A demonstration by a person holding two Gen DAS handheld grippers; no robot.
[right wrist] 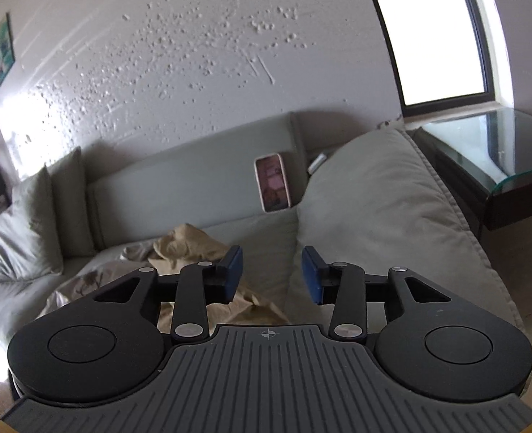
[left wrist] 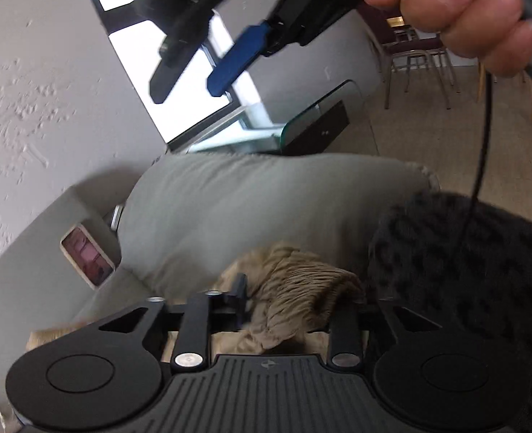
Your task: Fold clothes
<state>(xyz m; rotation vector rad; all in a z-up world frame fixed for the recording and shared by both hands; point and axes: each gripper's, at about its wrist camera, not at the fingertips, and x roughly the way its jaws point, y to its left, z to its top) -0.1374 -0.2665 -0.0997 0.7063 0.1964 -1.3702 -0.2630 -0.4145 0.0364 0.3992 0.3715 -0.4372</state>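
Left wrist view
- Left tool [left wrist: 287, 299]: one finger [left wrist: 239, 288] shows; tan cloth fills the gap and hides the other, so the fingers look spread with fabric bunched between them. I cannot tell whether they pinch it or it only lies there.
- Tan garment [left wrist: 294, 299]: crumpled, ribbed part heaped across the tool's mouth, in front of the grey cushion [left wrist: 251, 209].
- Spotted dark fabric [left wrist: 464, 274]: fills the right side, touching the tan garment; what it belongs to is unclear.
- Right tool [left wrist: 197, 81]: held aloft by a hand [left wrist: 457, 18], well above the cloth, fingers apart, nothing between them.

Right wrist view
- Right tool [right wrist: 272, 276]: fingers wide apart, holding nothing, raised over the sofa [right wrist: 193, 187].
- Tan garment [right wrist: 190, 249]: rumpled heap on the sofa seat, below and left of the tool, running under it. No neat fold visible.
- Phone [right wrist: 272, 187]: leaning on the sofa back.

Step in hand (judged)
- Stage: gathering or spreading the garment; it lies unfolded.
- Next move calls for: the right tool coming down to a free edge or corner, so both tools can draw the cloth flat on the seat before creasing it.
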